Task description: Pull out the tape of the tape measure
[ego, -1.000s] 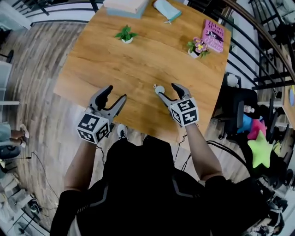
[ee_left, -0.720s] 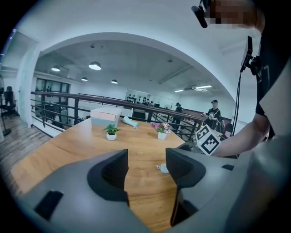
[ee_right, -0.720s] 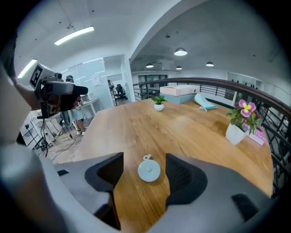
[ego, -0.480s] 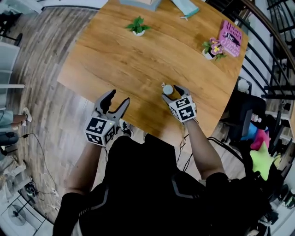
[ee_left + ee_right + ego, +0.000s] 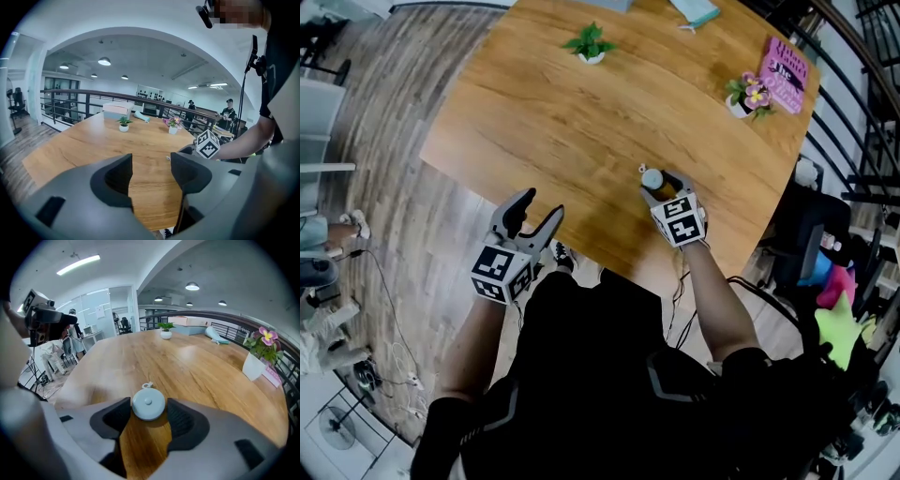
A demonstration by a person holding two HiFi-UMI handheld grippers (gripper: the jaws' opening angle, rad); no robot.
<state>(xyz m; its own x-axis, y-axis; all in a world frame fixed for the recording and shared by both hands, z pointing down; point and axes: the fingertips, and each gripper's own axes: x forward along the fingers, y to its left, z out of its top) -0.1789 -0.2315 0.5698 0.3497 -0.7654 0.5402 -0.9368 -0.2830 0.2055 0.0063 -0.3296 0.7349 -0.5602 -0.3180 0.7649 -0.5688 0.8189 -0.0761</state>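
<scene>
The right gripper (image 5: pixel 149 407) points down at the wooden surface (image 5: pixel 197 366), where a round, pale grey tape measure (image 5: pixel 148 402) lies flat between its jaw tips, a small tab on its far edge. The jaws have just been closing and stand just beside the disc on either side, with no clear press on it. Farther off stand a small green plant (image 5: pixel 165 331) and, at the right, a white pot with a pink flower (image 5: pixel 256 364).
</scene>
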